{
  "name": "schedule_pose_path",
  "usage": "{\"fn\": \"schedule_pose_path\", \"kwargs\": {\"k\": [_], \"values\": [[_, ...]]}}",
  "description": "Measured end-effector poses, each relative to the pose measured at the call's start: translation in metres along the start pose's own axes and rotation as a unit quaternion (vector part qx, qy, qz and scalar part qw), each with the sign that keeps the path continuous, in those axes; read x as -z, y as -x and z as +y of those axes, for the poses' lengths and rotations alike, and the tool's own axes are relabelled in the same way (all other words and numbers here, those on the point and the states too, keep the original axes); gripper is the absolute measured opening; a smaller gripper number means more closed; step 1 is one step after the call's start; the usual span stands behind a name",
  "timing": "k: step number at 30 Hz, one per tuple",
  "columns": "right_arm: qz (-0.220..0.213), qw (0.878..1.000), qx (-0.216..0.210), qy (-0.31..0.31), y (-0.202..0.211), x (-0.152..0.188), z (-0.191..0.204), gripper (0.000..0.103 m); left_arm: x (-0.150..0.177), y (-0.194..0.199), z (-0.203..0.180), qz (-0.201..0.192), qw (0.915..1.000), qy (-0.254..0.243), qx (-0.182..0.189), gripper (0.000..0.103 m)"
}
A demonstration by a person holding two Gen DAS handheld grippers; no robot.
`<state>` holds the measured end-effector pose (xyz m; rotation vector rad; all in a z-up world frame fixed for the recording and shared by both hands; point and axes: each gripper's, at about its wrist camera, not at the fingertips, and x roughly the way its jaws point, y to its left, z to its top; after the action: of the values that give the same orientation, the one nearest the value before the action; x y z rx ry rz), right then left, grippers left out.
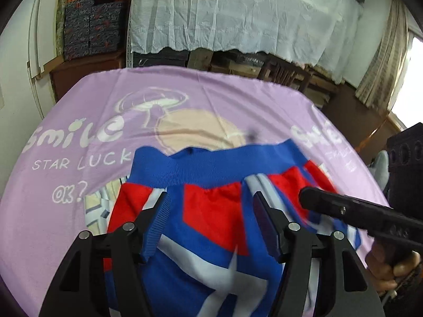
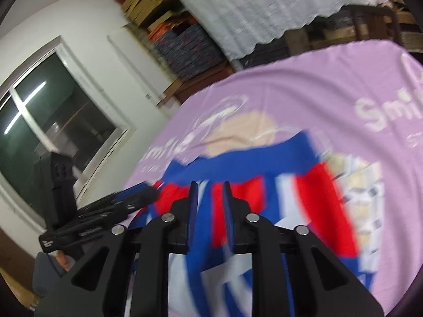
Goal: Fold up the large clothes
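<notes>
Knitted red, white and blue garment (image 1: 211, 211) lies just ahead between the spread left tool (image 1: 208, 206); right tool (image 2: 210, 198), narrowly parted, grips nothing.

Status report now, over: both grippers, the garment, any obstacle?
Left gripper open over sweater. Right gripper nearly closed; grip unclear. Sweater on lilac sheet. No obstacle seen.

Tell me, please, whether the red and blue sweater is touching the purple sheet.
Touching. The left wrist view shows the sweater lying on the purple sheet, its blue hem flat on the print.
</notes>
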<state>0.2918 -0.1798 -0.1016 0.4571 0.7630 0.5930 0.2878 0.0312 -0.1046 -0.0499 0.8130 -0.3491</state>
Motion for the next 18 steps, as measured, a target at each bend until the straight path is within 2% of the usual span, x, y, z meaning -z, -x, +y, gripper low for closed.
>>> {"fn": "schedule_pose_path", "kwargs": {"k": [2,4,7,8,9,12,15,18], "values": [[0.024,1.0,-0.01,-0.004,-0.013,0.007,0.002,0.018,0.004,-0.017,0.007,0.026,0.9996,0.005,-0.01,0.067],[0.042,0.999,0.01,-0.005,-0.027,0.012,-0.005,0.018,0.006,-0.035,0.019,0.049,0.9985,0.022,-0.002,0.07],[0.066,0.997,0.01,-0.049,-0.039,0.013,-0.034,0.0,0.006,-0.038,0.023,0.052,0.9984,0.022,0.0,0.072],[0.071,0.995,0.001,-0.067,-0.041,0.014,-0.043,0.0,0.007,-0.04,0.022,0.052,0.9984,0.019,-0.004,0.073],[0.076,0.993,-0.026,-0.092,-0.042,0.013,-0.052,0.0,0.007,-0.042,0.023,0.053,0.9984,0.019,-0.009,0.075],[0.077,0.989,-0.041,-0.119,-0.038,0.014,-0.063,0.0,0.007,-0.042,0.027,0.055,0.9982,0.023,-0.005,0.075],[0.071,0.988,-0.044,-0.126,-0.032,0.015,-0.069,0.0,0.009,-0.035,0.033,0.054,0.9979,0.036,-0.002,0.07],[0.058,0.985,-0.048,-0.152,-0.017,0.019,-0.078,0.0,0.012,-0.029,0.043,0.057,0.9971,0.048,-0.013,0.07]]}}
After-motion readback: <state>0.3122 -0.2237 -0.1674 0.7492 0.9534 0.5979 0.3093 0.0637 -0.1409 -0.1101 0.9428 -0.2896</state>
